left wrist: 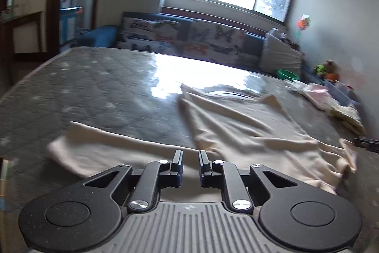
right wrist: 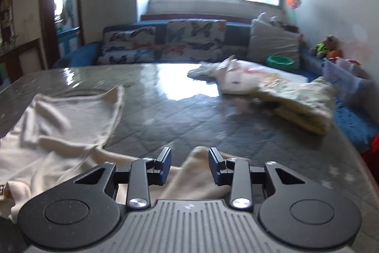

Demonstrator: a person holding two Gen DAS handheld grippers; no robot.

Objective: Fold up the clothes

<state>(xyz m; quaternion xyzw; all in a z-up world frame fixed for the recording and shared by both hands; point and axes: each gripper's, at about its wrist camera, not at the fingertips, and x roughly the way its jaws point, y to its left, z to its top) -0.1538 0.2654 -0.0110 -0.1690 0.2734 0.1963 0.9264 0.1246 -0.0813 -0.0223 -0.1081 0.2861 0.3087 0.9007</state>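
Note:
A cream long-sleeved top (left wrist: 239, 125) lies spread and wrinkled on the grey quilted mattress (left wrist: 99, 91), neckline toward the window. Its left sleeve (left wrist: 99, 151) stretches out to the left. My left gripper (left wrist: 190, 159) hovers over the sleeve near the armpit, jaws slightly apart with nothing between them. In the right wrist view the same top (right wrist: 54, 132) lies at the left, and its right sleeve end (right wrist: 196, 172) lies under my right gripper (right wrist: 189, 157), which is open and empty just above it.
A pile of other clothes (right wrist: 279, 89) lies on the mattress (right wrist: 189, 115) at the far right. A blue sofa with butterfly cushions (right wrist: 165, 44) stands behind the mattress, under the window. A green bowl (right wrist: 279, 61), a storage box (right wrist: 341, 77) and toys stand by the right wall.

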